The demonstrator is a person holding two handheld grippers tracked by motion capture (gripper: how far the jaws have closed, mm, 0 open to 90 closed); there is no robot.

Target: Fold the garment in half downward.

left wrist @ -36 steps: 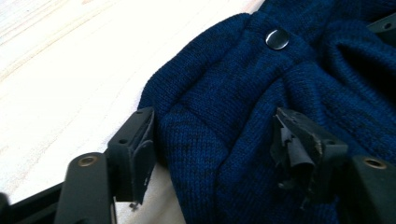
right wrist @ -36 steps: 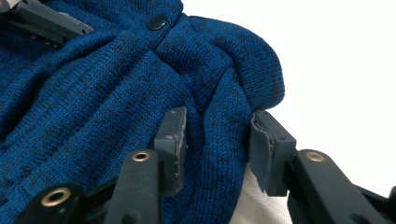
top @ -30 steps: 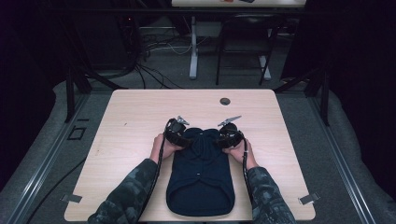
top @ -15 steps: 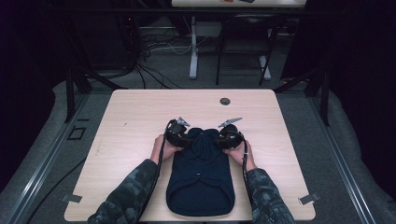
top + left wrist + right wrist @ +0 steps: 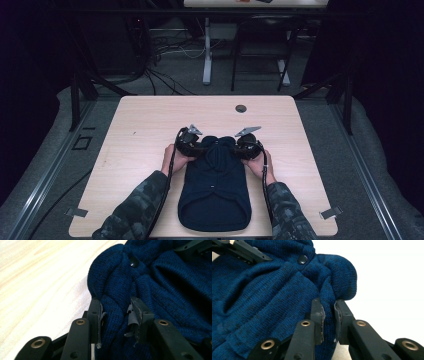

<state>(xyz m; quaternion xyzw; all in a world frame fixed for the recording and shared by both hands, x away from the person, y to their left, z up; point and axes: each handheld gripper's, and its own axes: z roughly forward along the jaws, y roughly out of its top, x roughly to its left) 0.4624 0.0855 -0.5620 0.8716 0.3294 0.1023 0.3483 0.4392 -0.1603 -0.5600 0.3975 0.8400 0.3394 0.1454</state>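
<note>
Dark blue knitted wool garment [image 5: 215, 187] lies lengthwise on the pale wooden table [image 5: 140, 125], filling the lower middle of the high view, its far end bunched between the two hands. At that end's left corner, the left gripper [image 5: 196, 147] sits just left of centre in the frame; in the left gripper view its jaws have just been closing and now pinch a thick fold of the knit [image 5: 117, 315] between their grey, fraying pads — the cloth bulges above the fingertips, and a small dark snap button [image 5: 132, 263] shows higher up, in the upper middle. A second ago, in the high view, the collar end lay flatter and wider; now it is gathered into a narrower hump between the grippers, which sit slightly closer together. Both hands rest at much the same spots as before.

Further right, the right gripper [image 5: 242, 146] holds the other corner. Its jaws have also just been closing, and in the right gripper view they clamp a rolled edge of the same blue knit [image 5: 328, 307] — a rounded lobe of wool rises just above them, with the snap button [image 5: 302, 259] at upper centre. Camouflage sleeves [image 5: 135, 210] enter from the bottom edge.
</note>
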